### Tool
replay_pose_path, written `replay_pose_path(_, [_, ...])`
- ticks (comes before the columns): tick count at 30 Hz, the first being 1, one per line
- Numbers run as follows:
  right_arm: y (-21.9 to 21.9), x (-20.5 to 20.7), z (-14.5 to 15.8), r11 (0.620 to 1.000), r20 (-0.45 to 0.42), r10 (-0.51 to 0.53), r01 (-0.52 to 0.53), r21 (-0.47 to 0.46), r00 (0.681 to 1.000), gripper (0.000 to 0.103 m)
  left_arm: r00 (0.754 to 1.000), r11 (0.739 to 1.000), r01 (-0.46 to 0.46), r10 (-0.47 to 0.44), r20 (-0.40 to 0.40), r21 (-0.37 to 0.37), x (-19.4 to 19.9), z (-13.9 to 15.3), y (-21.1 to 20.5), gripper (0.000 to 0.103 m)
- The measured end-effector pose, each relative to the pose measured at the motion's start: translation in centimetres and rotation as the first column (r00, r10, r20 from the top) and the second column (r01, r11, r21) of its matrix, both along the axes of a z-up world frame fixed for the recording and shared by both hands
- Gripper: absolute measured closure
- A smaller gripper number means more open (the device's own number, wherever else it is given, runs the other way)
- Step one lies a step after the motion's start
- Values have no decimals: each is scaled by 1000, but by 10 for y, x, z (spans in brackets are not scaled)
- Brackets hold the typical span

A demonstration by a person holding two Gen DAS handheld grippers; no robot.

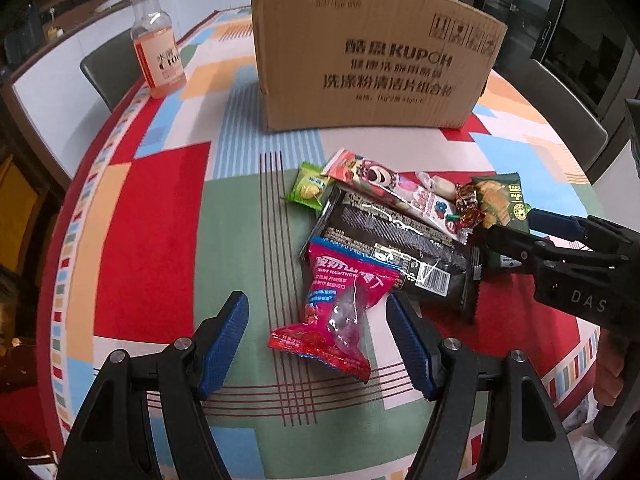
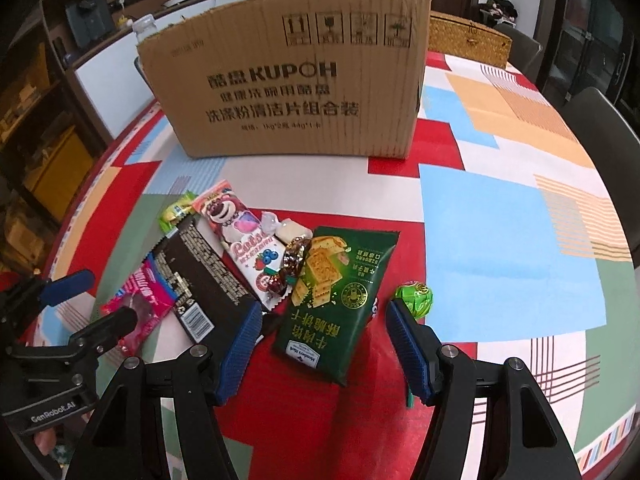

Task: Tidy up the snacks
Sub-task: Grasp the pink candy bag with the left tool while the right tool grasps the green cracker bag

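Observation:
A pile of snacks lies on the patterned table in front of a cardboard box [image 1: 372, 60] [image 2: 288, 80]. My left gripper [image 1: 318, 316] is open around a red hawthorn packet [image 1: 340, 304], its fingers on either side. A black wrapper [image 1: 396, 256], a pink bear packet [image 1: 384, 184] and a small green candy packet [image 1: 310, 190] lie beyond it. My right gripper [image 2: 324, 332] is open around a dark green biscuit packet [image 2: 332, 300]. A green lollipop [image 2: 416, 300] lies by its right finger. The right gripper also shows in the left wrist view [image 1: 516, 228].
A clear bottle with an orange label [image 1: 156, 40] stands at the table's far left. A woven basket [image 2: 468, 38] sits behind the box. Dark chairs [image 1: 560, 116] stand around the table. The table's left edge [image 1: 60, 264] curves close by.

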State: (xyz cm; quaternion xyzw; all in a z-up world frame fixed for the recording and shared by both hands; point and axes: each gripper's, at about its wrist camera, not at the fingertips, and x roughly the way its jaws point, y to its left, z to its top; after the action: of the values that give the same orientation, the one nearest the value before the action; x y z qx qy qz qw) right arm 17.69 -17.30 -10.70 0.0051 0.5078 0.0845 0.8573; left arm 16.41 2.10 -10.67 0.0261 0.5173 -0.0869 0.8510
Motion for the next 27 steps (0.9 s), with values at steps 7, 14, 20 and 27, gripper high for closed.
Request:
replay_pose_path(7, [-1, 11, -13, 1000, -46, -25, 25, 5, 999, 44, 1000, 1000, 2, -3, -26, -21, 7, -9, -2, 38])
replay_pose_path(14, [1, 12, -16, 1000, -57, -23, 22, -19, 998, 59, 998, 999, 2, -5, -61, -54, 12, -16, -3, 59])
replay_pose_path(20, [1, 6, -13, 1000, -57, -11, 11, -8, 998, 65, 998, 998, -2, -2, -58, -60, 9, -15, -4, 65])
replay_pose_path(27, [0, -2, 1, 1000, -13, 0, 0, 14, 1000, 81, 1000, 997, 0, -1, -12, -74, 4, 2, -5, 66])
